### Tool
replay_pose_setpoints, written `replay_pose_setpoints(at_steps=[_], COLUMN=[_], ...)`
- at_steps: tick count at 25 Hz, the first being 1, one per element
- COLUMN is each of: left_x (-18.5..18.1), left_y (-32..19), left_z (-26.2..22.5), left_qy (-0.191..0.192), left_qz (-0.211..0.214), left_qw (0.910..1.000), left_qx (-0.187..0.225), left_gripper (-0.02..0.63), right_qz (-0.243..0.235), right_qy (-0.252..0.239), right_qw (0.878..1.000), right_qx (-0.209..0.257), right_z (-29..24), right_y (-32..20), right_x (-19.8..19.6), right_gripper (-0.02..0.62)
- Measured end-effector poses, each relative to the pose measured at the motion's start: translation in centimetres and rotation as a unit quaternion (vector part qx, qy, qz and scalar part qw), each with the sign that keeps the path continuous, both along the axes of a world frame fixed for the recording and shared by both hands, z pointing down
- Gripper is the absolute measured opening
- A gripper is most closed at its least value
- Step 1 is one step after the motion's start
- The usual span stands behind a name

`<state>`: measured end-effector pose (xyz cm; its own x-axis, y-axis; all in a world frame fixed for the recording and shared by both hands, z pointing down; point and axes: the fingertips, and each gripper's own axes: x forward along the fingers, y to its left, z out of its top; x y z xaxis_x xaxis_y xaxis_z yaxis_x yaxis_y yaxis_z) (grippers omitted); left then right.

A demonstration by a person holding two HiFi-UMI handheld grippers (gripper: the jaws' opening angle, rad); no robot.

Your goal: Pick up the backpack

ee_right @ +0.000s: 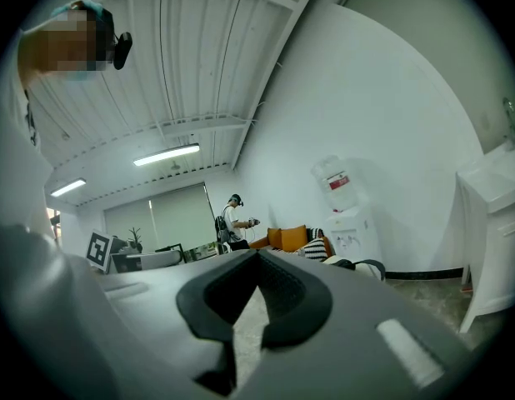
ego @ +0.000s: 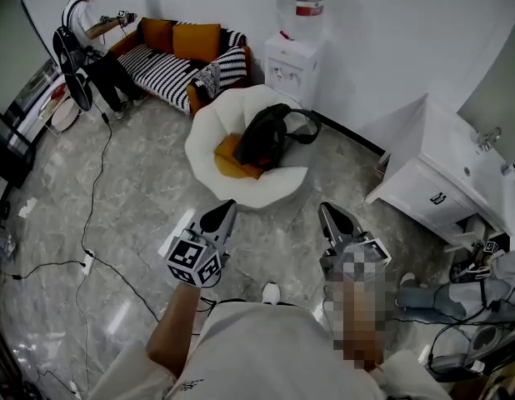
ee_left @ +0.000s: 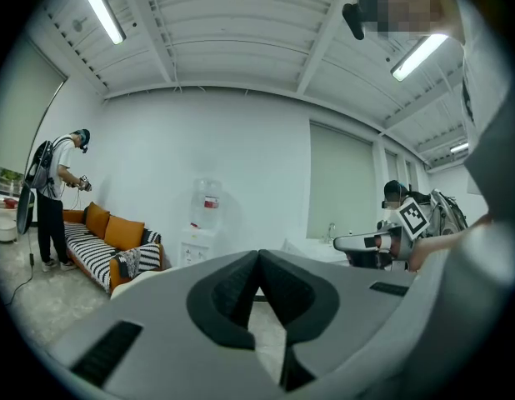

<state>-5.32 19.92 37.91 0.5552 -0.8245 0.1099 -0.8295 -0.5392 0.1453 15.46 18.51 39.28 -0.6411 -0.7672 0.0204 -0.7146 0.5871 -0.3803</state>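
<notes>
My left gripper has its jaws pressed together with nothing between them; in its own view the two dark pads meet at the tip. My right gripper reads the same: jaws together, empty. Both point forward, side by side but apart, above the grey marbled floor. The left one shows its marker cube on the end nearest me.

Ahead of both tips, touched by neither, is the black backpack. It lies in the seat of a white petal-shaped chair, resting partly on an orange cushion, with one strap looping out toward the chair's right side. The chair's front rim is near the left gripper's tip.

Behind the chair a white water dispenser stands against the wall. Left of that I see a black-and-white striped sofa, and a person standing at its far end. Off to my right is a white sink cabinet. A black cable trails across the floor on the left.
</notes>
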Motion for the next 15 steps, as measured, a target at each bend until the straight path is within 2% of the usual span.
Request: replay_pose_setpoints(at_steps=[15], left_x=[2.0], left_y=[-3.7], left_z=[0.4], left_qy=[0.001], left_qz=[-0.002], left_qw=[1.0000], left_qx=[-0.008], left_gripper=[-0.006], right_qz=[-0.015], right_qy=[0.001], right_qw=[1.000], right_qx=[-0.011], right_z=[0.7], right_y=[-3.5], right_x=[1.2], right_gripper=[0.003])
